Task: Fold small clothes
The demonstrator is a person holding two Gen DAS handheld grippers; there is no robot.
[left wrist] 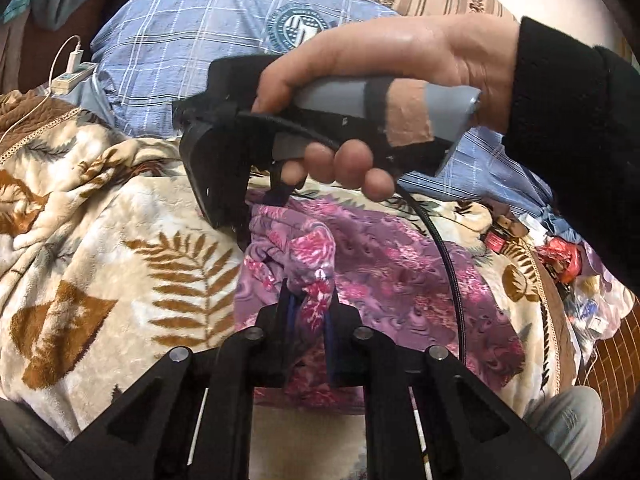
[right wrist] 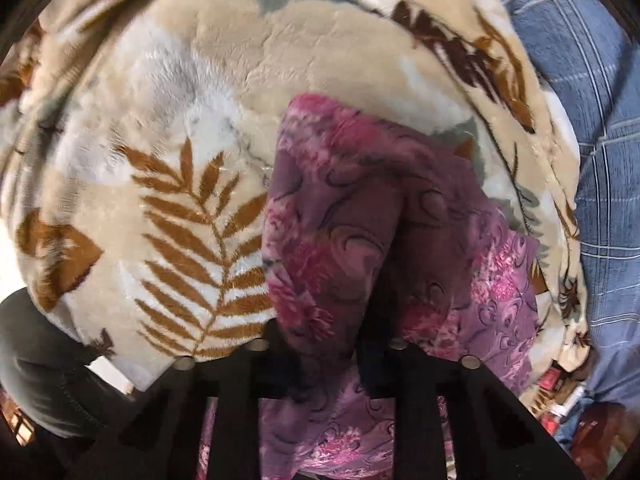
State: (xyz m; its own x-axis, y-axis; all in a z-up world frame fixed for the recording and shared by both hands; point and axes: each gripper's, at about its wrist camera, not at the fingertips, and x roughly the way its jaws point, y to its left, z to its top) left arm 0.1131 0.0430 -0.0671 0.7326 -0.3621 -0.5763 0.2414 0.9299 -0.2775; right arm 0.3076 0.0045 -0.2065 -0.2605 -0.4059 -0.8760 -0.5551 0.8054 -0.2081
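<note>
A small purple and pink floral garment (left wrist: 384, 276) lies on a cream blanket with brown fern leaves (left wrist: 120, 248). My left gripper (left wrist: 312, 300) is shut on a bunched pink edge of the garment. My right gripper (left wrist: 256, 216), held by a hand, comes down on the garment's far edge just beyond. In the right wrist view the garment (right wrist: 332, 232) rises in a fold between my right gripper's (right wrist: 324, 344) fingers, which are shut on it; the fingertips are hidden by cloth.
A blue plaid pillow (left wrist: 192, 40) lies behind the blanket, and shows at the right in the right wrist view (right wrist: 592, 160). A white power strip with charger (left wrist: 74, 74) sits at far left. Small clutter (left wrist: 560, 260) lies at the blanket's right edge.
</note>
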